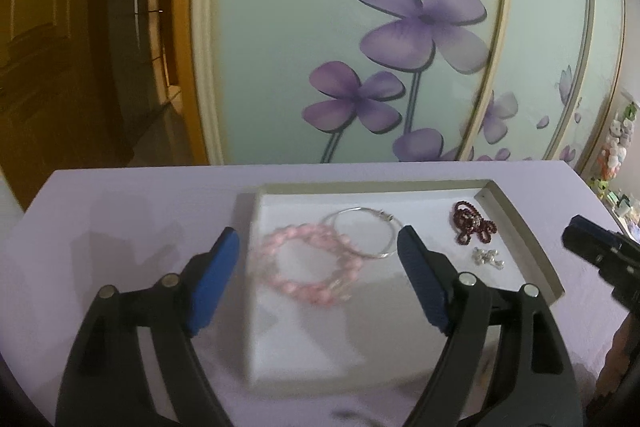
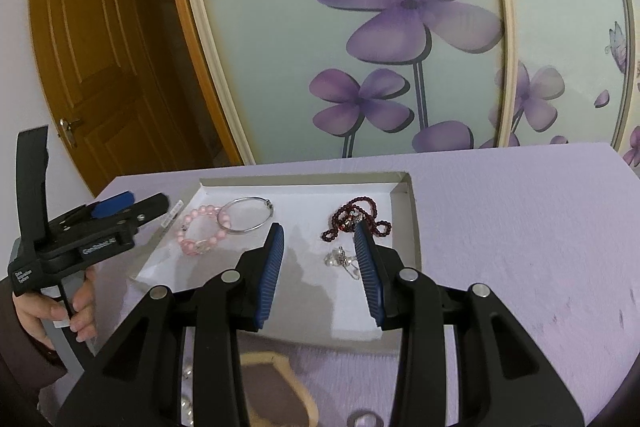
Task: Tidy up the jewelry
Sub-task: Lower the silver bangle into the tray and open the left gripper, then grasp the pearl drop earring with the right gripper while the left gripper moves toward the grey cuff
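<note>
Jewelry in a white tray [image 1: 516, 223] on the lavender counter [image 2: 520, 227]: pink bracelet [image 1: 308, 267], silver bangle [image 1: 366, 233], dark red beads [image 1: 472, 223]; left hand-held gripper [image 1: 320, 247] spread wide, right hand-held gripper [image 2: 320, 239] part-open, both empty.

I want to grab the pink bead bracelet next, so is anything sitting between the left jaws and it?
Nothing visible blocks it. The left gripper is open and empty, the pink bead bracelet lying ahead of it in the white tray. Only the silver bangle overlaps the bracelet's far side.

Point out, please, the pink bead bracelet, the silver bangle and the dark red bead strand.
pink bead bracelet [image 1: 310, 289]: left wrist view, near beads.
silver bangle [image 2: 262, 222]: right wrist view, right rim.
dark red bead strand [image 1: 466, 217]: left wrist view, upper cluster.
</note>
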The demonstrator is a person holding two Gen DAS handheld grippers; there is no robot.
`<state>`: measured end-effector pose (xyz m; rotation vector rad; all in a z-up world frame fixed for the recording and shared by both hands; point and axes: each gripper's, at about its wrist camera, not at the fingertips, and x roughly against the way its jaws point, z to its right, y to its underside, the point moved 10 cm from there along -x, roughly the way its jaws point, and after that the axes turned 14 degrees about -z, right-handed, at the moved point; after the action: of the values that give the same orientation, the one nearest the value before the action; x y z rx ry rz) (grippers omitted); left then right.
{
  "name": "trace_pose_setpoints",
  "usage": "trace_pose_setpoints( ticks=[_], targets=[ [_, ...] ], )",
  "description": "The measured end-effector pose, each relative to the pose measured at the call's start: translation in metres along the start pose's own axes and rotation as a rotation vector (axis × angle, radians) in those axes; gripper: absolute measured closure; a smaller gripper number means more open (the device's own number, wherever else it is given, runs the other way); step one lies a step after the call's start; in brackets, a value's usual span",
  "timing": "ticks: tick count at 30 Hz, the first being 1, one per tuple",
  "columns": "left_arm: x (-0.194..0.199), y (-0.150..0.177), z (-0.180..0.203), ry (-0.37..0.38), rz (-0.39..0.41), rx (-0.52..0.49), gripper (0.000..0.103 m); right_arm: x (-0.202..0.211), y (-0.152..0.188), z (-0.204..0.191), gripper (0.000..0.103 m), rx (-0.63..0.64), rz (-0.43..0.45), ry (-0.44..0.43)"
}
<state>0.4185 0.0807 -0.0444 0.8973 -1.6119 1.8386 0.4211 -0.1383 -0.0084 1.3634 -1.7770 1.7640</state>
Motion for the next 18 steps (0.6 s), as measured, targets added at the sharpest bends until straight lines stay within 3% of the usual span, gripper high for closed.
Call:
trace_pose_setpoints(
  ticks=[10,18],
  targets=[
    [0.066,0.053,-0.036,-0.104,0.088,0.007,0.018,0.055,0.038,-0.012,0.064,0.016,0.055,0.014],
    [0.088,0.098,-0.046,-0.07,0.068,0.053,0.017,0.053,0.112,-0.037,0.064,0.092,-0.059,0.024]
  ],
)
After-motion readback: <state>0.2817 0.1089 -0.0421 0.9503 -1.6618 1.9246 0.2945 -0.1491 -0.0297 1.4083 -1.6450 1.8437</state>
